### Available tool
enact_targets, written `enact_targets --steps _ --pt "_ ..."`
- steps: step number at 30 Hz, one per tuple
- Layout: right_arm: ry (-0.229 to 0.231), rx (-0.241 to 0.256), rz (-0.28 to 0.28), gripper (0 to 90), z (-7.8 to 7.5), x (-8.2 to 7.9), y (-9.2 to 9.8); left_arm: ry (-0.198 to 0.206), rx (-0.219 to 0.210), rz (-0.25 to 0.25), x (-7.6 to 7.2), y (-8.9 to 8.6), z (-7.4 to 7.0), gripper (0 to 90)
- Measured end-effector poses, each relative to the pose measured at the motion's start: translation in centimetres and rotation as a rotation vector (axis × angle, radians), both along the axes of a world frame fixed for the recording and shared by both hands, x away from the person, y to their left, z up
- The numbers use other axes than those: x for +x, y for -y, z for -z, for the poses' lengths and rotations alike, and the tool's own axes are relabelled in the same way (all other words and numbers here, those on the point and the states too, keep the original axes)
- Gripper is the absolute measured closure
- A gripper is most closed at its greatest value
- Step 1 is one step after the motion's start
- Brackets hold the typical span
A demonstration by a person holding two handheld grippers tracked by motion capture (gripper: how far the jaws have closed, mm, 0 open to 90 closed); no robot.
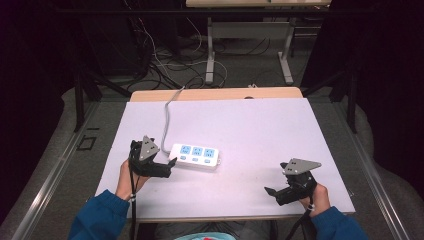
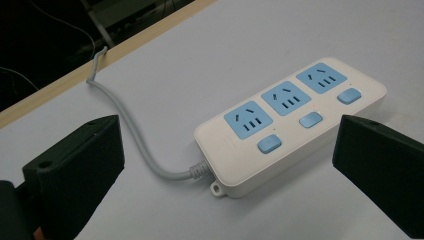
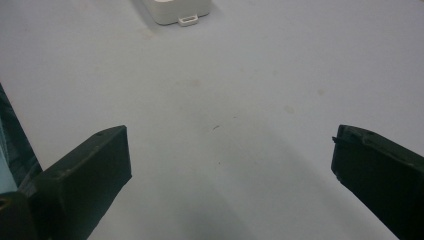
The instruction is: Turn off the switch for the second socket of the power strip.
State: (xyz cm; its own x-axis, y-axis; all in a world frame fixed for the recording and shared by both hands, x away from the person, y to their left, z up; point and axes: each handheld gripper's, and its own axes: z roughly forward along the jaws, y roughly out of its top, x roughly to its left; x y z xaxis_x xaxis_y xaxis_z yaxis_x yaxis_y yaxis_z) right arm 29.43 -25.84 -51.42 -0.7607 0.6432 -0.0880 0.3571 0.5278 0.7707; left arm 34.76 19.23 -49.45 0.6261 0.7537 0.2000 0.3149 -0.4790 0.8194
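My left gripper (image 1: 167, 165) sits in the lower left of the high view with its jaws spread wide and holding nothing. The power strip (image 1: 196, 155) lies just left of centre on the white table (image 1: 260, 130), and the forward tip of that gripper is at its near-left end; I cannot tell whether the two touch. In the left gripper view the power strip (image 2: 290, 122) runs from centre frame up toward the upper right, so its long axis points away from me along the gap between the jaws, cord end nearest. Its grey cord (image 2: 135, 140) leaves that near end and curves to the upper left, off the table edge.

My right gripper (image 1: 275, 192) rests in the lower right of the high view, also released and empty, well apart from the power strip. In the right gripper view only a white corner of the power strip (image 3: 175, 10) appears at the top edge.

Judgement: the left gripper is much nearer, and the body lies lengthwise between its jaws.
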Motion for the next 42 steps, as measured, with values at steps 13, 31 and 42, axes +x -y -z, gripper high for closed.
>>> enact_targets --steps 13,31,42 --pt "0.003 0.001 0.006 1.9 0.0 0.0 0.0 -0.007 0.01 0.011 0.9 0.8 0.2 0.1" --pt "-0.004 -0.002 0.001 2.0 0.0 0.0 0.0 -0.056 -0.018 0.029 2.0 1.9 0.7 0.0" --pt "-0.011 -0.001 0.002 2.0 0.0 0.0 0.0 -0.094 -0.021 0.032 2.8 2.6 1.3 0.0"
